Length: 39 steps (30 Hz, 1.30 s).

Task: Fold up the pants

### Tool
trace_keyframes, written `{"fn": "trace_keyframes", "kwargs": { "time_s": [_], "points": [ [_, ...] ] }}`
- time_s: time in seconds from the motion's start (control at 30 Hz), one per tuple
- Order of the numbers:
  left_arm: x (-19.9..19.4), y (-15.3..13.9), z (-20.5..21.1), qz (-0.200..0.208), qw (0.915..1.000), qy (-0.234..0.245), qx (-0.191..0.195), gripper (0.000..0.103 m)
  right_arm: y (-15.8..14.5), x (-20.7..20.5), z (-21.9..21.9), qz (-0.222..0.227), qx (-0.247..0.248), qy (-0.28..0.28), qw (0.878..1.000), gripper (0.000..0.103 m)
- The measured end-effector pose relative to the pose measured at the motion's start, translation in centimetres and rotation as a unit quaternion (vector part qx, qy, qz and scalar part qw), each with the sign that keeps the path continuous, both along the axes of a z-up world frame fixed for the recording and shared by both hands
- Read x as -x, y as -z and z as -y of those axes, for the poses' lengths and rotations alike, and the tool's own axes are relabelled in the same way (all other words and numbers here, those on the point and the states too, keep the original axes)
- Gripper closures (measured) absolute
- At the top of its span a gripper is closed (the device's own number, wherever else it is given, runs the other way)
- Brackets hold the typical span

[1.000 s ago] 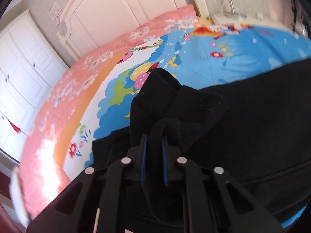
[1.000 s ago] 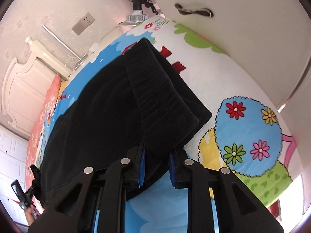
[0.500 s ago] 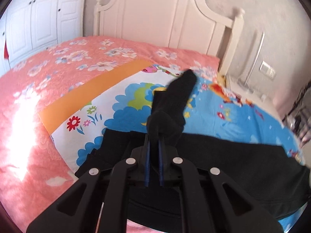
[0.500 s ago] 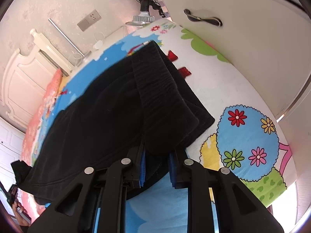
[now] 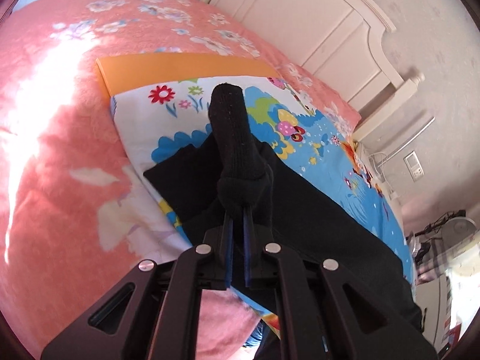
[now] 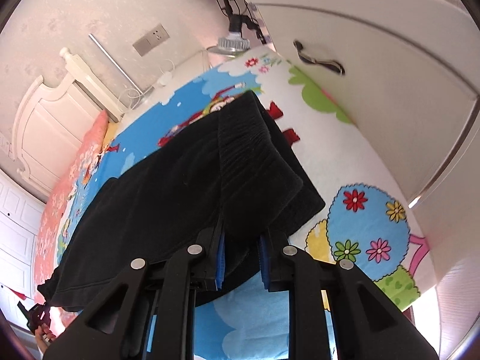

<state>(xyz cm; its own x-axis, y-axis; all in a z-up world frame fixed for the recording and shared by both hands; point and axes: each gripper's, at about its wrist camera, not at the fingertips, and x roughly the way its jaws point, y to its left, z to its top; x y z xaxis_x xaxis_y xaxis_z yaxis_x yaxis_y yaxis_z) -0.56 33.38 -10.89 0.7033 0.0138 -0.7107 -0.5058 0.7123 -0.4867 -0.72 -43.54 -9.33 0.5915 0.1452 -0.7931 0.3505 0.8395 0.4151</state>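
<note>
Black pants [image 6: 168,198] lie stretched along the near edge of a bed. My left gripper [image 5: 239,210] is shut on the ribbed ankle cuff [image 5: 232,138], which stands up past the blue pads. The leg [image 5: 315,228] runs off to the right. My right gripper [image 6: 241,231] is shut on the ribbed waistband [image 6: 252,156] at the other end. The left gripper [image 6: 36,315] shows small at the lower left of the right wrist view, with the cuff end at it.
The pants rest on a cartoon-print sheet [image 5: 315,132] with an orange border [image 5: 180,69], over a pink floral bedspread [image 5: 60,150]. A white headboard [image 5: 315,21] stands behind. A white cabinet door [image 6: 375,69] is close on the right, a fan [image 6: 234,42] beyond.
My left gripper has swung with the cuff towards the bed's near edge, and the leg now lies straighter. The right gripper has barely moved and keeps hold of the waistband.
</note>
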Motion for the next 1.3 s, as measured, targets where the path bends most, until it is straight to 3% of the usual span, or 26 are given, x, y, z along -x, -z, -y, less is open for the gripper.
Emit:
{"fn": "trace_keyframes", "kwargs": {
  "time_s": [0.17,0.23,0.37,0.43,0.5,0.53,0.57,0.63,0.77,0.83,0.93,0.97,1.17,1.3],
  "points": [
    [0.1,3.2,-0.9,-0.024,0.9987,0.005,0.046,0.092,3.8,-0.7,-0.2,-0.050,0.014,-0.005,0.999,0.083],
    [0.7,2.6,-1.4,-0.013,0.9993,-0.009,0.034,0.061,3.6,-0.5,-0.7,-0.046,0.033,-0.012,0.998,0.082],
    [0.4,2.1,-3.8,0.015,0.9971,-0.027,0.069,0.056,3.8,-0.6,-0.5,-0.049,0.033,-0.006,0.998,0.081],
    [-0.4,2.7,-4.9,0.007,0.9963,-0.032,0.079,0.056,3.8,-0.7,-0.6,-0.049,0.034,-0.007,0.998,0.079],
    [-1.3,3.7,-5.9,0.019,0.9906,-0.030,0.132,0.059,3.6,-0.6,-0.7,-0.047,0.030,-0.007,0.998,0.078],
    [-1.7,3.7,-6.1,0.021,0.9896,-0.027,0.140,0.091,3.5,-0.6,-0.6,-0.041,0.028,-0.006,0.999,0.079],
    [-2.5,3.2,-6.0,0.012,0.9922,-0.017,0.123,0.097,3.4,-0.8,-0.5,-0.035,0.028,-0.008,0.999,0.080],
    [-3.3,1.5,-5.7,0.009,0.9964,-0.016,0.083,0.098,2.8,-1.1,-0.8,-0.027,0.039,-0.017,0.999,0.082],
    [-2.5,-3.6,-5.3,0.084,0.9958,-0.018,0.030,0.098,1.0,-1.0,-0.9,-0.005,0.033,-0.018,0.999,0.083],
    [-1.9,-1.9,-6.0,0.071,0.9949,-0.041,0.058,0.098,1.1,-0.7,-0.4,-0.009,0.020,-0.014,1.000,0.083],
    [-1.0,4.1,-7.1,0.001,0.9909,-0.067,0.117,0.098,2.8,-0.5,0.2,-0.035,0.012,-0.011,0.999,0.083],
    [-0.6,4.9,-7.1,0.003,0.9902,-0.068,0.122,0.098,3.3,-0.5,0.4,-0.041,0.011,-0.011,0.999,0.083],
    [-0.6,1.5,-6.5,0.048,0.9932,-0.051,0.093,0.098,1.6,-1.5,0.0,-0.015,0.025,-0.019,0.999,0.083],
    [-3.7,1.2,-7.1,0.036,0.9945,-0.029,0.094,0.098,2.4,-2.9,-0.2,-0.029,0.030,-0.018,0.999,0.083]
  ]
}}
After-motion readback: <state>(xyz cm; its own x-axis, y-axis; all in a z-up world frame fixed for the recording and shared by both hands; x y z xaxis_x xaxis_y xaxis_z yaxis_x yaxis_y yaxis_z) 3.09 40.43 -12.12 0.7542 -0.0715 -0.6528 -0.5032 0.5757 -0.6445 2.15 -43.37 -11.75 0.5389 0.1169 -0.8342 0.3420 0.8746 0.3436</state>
